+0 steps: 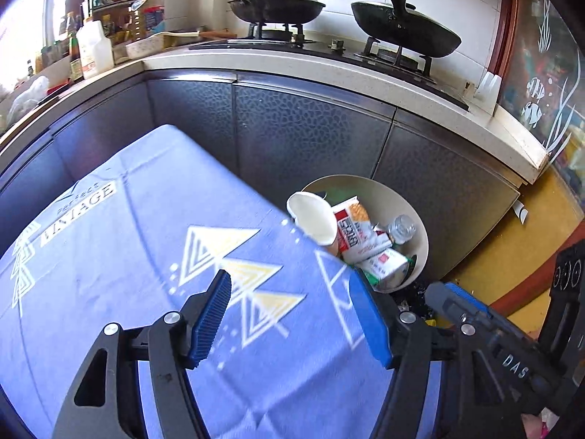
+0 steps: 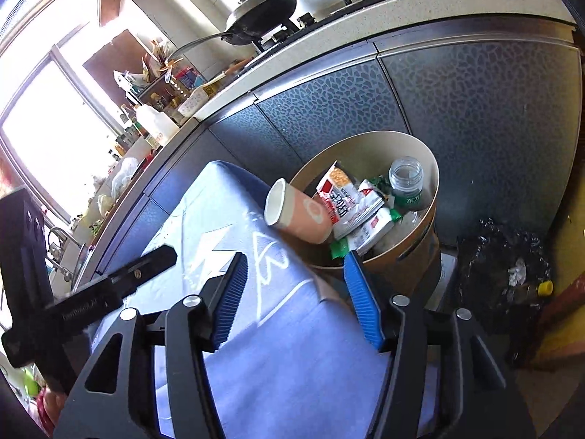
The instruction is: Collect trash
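Note:
A round tan trash bin [image 1: 420, 234] [image 2: 427, 168] stands on the floor beside a table covered in a blue patterned cloth [image 1: 128, 241] [image 2: 292, 347]. In the bin lie a pink paper cup [image 1: 314, 219] [image 2: 299, 216] leaning over the rim, red-and-white snack wrappers [image 1: 354, 234] [image 2: 343, 201] and a clear plastic bottle [image 1: 402, 228] [image 2: 406, 179]. My left gripper [image 1: 292, 314] is open and empty above the cloth. My right gripper [image 2: 296, 292] is open and empty, just short of the bin. The right gripper also shows in the left wrist view [image 1: 460, 300].
Dark textured cabinets [image 1: 310, 128] run behind the table and bin, under a counter with a gas stove and two pans [image 1: 278, 3]. A black trash bag [image 2: 504, 267] with scraps sits on the yellow floor right of the bin. Bottles crowd the counter by the window [image 1: 91, 44].

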